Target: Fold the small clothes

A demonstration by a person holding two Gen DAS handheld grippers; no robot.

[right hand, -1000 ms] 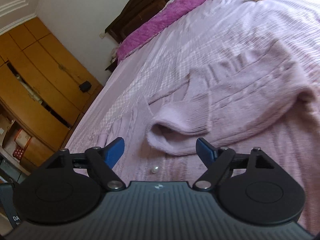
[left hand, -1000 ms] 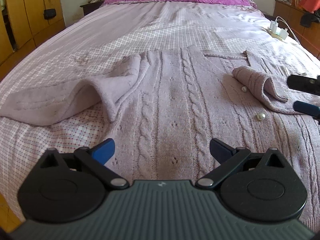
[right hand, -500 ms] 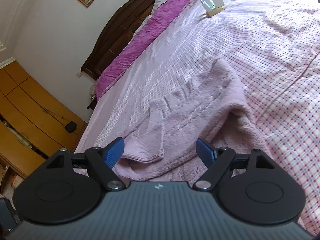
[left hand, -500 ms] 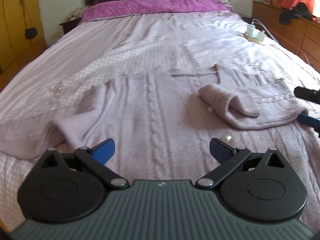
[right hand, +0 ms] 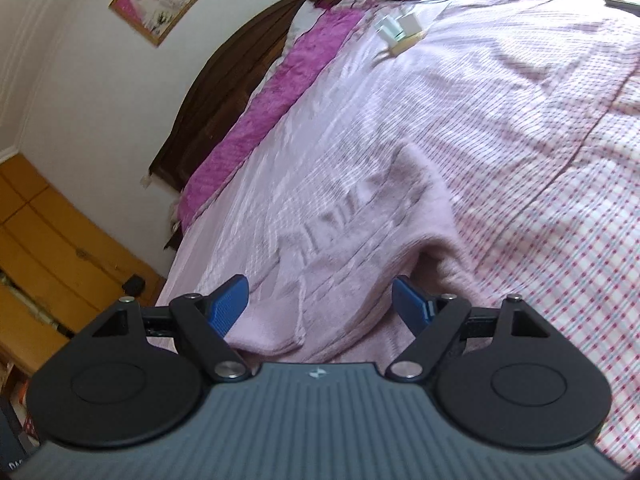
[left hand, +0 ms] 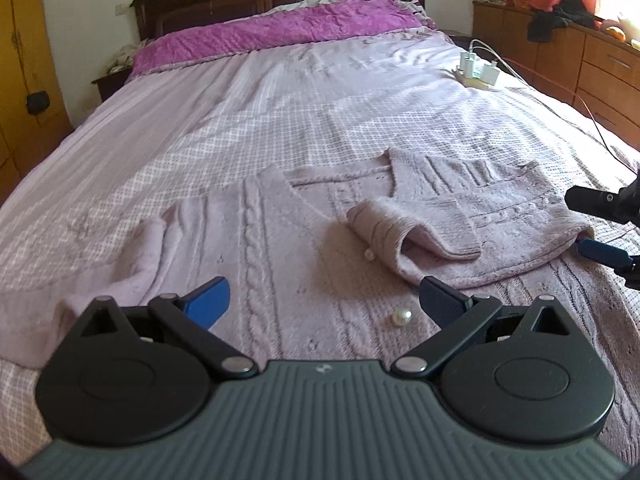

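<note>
A pale lilac cable-knit cardigan lies flat on the bed with its front up. One sleeve is folded across the chest and ends in a ribbed cuff. The other sleeve trails off to the left. Pearl buttons show on the front. My left gripper hovers open over the cardigan's lower front with nothing between its fingers. My right gripper is open at the folded shoulder edge on the right. In the right wrist view its blue pads straddle that fold without pressing it, the right gripper still open.
A white power strip with chargers and a red cable lie on the checked bedspread at the far right. A magenta blanket and dark headboard close the far end. A wardrobe stands left and a wooden dresser right.
My left gripper has drawn back and risen, so the cardigan sits farther off. My right gripper slid from the folded cuff to the shoulder fold. Both stayed open.
</note>
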